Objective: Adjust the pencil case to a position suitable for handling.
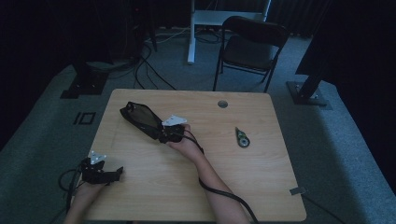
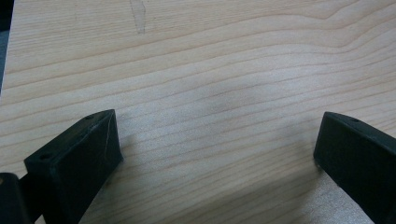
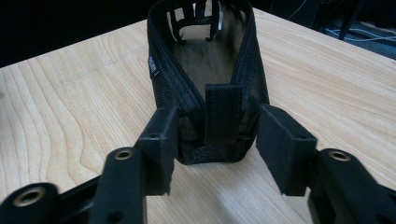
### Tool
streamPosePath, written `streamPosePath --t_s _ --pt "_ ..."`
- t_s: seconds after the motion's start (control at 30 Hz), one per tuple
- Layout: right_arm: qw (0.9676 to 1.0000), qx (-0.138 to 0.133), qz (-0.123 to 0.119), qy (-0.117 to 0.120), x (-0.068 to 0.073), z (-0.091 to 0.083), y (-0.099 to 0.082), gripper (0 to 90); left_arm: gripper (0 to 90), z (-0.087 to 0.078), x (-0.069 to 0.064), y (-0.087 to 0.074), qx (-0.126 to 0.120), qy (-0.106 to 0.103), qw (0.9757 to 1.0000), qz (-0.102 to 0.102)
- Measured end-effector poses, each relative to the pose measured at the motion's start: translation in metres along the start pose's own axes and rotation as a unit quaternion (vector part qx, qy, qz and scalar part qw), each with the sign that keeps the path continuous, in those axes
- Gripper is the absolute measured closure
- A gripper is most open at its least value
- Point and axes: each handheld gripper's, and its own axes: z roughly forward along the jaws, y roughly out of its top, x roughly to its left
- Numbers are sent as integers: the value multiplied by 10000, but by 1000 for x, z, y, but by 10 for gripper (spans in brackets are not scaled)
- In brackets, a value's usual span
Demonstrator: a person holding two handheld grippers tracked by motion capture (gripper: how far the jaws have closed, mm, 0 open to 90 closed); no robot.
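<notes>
Pouch: a black mesh pouch is lying on the tabletop toward its far left part, its open top facing up and its near end pointing at the right gripper.
Right gripper: it is straddling the pouch's near end, one jaw on each side. The left jaw is looking as if it is touching the mesh wall; the right jaw is standing just beside it, a sliver of tabletop showing between. The jaws are standing half-wide, not yet clamping.
Left gripper: it is resting near the tabletop's near left corner, well apart from the pouch, jaws spread wide over bare wood with nothing between them.
Step in hand: probably closing on the pouch's near end.
Doing it well: centring the jaws over the stiff tab and seam, since soft mesh is likely to buckle; squeezing evenly so both walls are being caught together.
Nearby: a small tape dispenser is lying well to the right.
</notes>
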Motion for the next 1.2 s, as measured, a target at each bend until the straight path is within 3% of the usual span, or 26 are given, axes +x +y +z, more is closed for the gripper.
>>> streamPosePath --t_s 0.37,0.47,0.8,1.2 --pt "9999 146 -34 16 -3 10 2 624 7 0 0 0 -4 0 10000 -5" --pt "9999 126 11 4 -2 13 2 723 7 0 0 0 -3 -1 10000 -5" --pt "9999 161 -9 34 -4 9 0 731 7 0 0 0 1 0 10000 0" --pt "9998 185 19 -49 -14 -9 -7 734 7 0 0 0 1 0 10000 1"
